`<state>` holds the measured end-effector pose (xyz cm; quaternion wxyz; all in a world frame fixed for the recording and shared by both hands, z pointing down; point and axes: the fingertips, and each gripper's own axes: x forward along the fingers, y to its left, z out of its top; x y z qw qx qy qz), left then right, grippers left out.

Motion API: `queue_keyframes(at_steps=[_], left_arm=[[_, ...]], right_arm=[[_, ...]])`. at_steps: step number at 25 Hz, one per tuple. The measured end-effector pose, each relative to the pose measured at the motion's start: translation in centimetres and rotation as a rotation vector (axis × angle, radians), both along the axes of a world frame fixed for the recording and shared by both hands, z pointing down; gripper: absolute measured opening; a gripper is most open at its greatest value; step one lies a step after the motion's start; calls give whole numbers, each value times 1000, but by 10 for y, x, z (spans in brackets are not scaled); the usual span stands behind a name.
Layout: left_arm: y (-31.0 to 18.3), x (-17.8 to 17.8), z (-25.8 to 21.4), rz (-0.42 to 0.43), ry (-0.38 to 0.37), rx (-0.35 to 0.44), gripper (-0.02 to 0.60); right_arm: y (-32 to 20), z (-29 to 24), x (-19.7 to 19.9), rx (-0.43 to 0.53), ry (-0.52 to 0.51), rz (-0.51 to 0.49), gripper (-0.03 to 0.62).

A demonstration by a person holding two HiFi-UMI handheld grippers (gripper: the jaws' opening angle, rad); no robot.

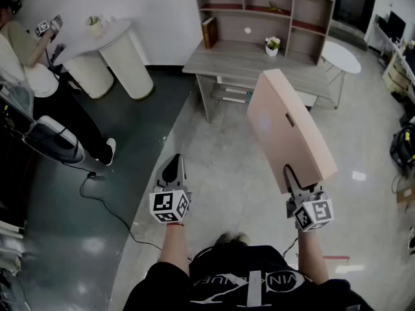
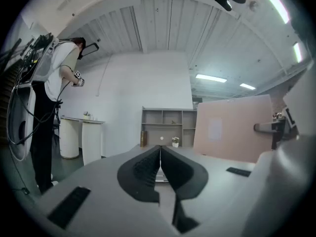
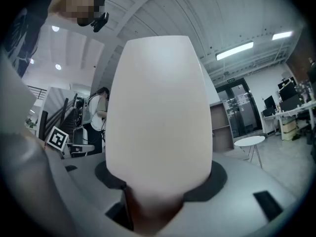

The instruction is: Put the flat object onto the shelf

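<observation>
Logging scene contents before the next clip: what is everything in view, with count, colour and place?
flat board: one, pale pink, held up ahead of the person
desk with shelf unit: one, grey wood, against the far wall
book: one, brown, standing at the desk's left end
potted plant: one, white pot, on the desk
round side table: one, white, right of the desk
counter on two pedestals: one, white, far left
cable: one, black, on the floor at left
another person: one, white top, far left
left gripper: grey, jaws together, empty
right gripper: grey, clamped on the flat board's lower edge
</observation>
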<state>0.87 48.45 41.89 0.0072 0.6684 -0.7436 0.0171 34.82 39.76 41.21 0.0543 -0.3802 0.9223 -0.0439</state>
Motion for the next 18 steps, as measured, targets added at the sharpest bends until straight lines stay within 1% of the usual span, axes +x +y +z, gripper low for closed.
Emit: queue_keyframes(at_steps=[3, 9, 18], left_arm=[[3, -4, 5, -2, -1, 5, 6], [7, -12, 12, -32, 28, -10, 6], [3, 2, 17, -48, 34, 3, 6]], right_arm=[[0, 5, -3, 5, 1, 0, 290], [-3, 11, -7, -13, 5, -3, 290], [-13, 12, 13, -2, -8, 1, 291]])
